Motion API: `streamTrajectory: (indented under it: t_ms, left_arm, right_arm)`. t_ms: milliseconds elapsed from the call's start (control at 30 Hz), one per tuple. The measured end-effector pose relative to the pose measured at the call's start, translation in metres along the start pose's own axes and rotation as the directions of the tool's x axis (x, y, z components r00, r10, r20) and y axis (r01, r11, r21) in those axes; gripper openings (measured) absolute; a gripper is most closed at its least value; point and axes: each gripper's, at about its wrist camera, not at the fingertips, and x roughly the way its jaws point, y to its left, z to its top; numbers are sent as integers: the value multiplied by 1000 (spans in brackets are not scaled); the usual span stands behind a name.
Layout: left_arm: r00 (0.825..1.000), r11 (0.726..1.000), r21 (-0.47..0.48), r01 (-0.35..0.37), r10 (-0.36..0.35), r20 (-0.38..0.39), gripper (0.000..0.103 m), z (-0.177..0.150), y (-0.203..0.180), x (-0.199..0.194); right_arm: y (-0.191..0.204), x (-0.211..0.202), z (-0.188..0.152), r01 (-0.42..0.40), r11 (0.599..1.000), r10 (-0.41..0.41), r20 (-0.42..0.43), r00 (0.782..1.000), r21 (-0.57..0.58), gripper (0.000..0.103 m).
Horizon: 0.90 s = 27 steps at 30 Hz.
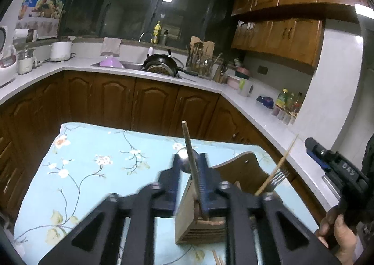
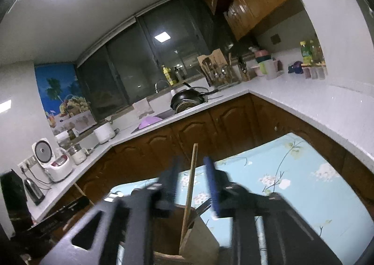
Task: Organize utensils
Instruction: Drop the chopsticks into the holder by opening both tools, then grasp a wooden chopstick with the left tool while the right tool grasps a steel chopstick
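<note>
The wooden holder (image 1: 201, 223) stood on the floral-clothed worktop (image 1: 93, 171), with a chopstick (image 1: 190, 159), a spoon (image 1: 184, 159) and a fork (image 1: 279, 177) upright in it. My left claw (image 1: 188, 166) hung partly open about that chopstick, not gripping. My right claw (image 2: 192, 171), tilted downward, gaped around another chopstick (image 2: 190, 185), pads clear.
</note>
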Motion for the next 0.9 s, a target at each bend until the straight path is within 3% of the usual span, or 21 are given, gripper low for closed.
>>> streamTrajectory:
  t_ms: [33,167,233,300,333,400,667,900]
  left_arm:
    - [1000,1000,-3,-1,1,9,31,0,1,-4]
    - [1000,1000,-10,-6,6,10,44,-2,2,-12]
    - [1000,1000,-14,-16,16,4,60,-7,2,-17]
    - [999,999,-25,-38,38,6,87,-12,3,-26]
    - [999,999,-27,-43,44,14,89,-15,4,-32]
    - [999,998,-33,-50,51,15,93,-22,7,-42]
    - [998,993,-114,-28,22,-56,94,-51,22,-76]
    - [991,993,-112,-34,19,-131,94,-79,24,-106]
  right_arm:
    - [-1,-3,1,-5,1000,5,9,1000,7,53]
    - [-2,-16,5,-18,1000,17,33,999,17,68]
    - [-2,-24,5,-30,999,30,34,999,25,82]
    - [-3,-32,4,-38,999,37,33,999,31,95]
    - [-5,-38,2,-39,999,38,28,999,37,103]
    - [-8,-48,-3,-47,998,46,14,999,51,103]
    - [-28,-85,-43,-5,995,13,-83,996,104,103]
    - [-35,-105,-86,31,994,-12,-180,984,104,103]
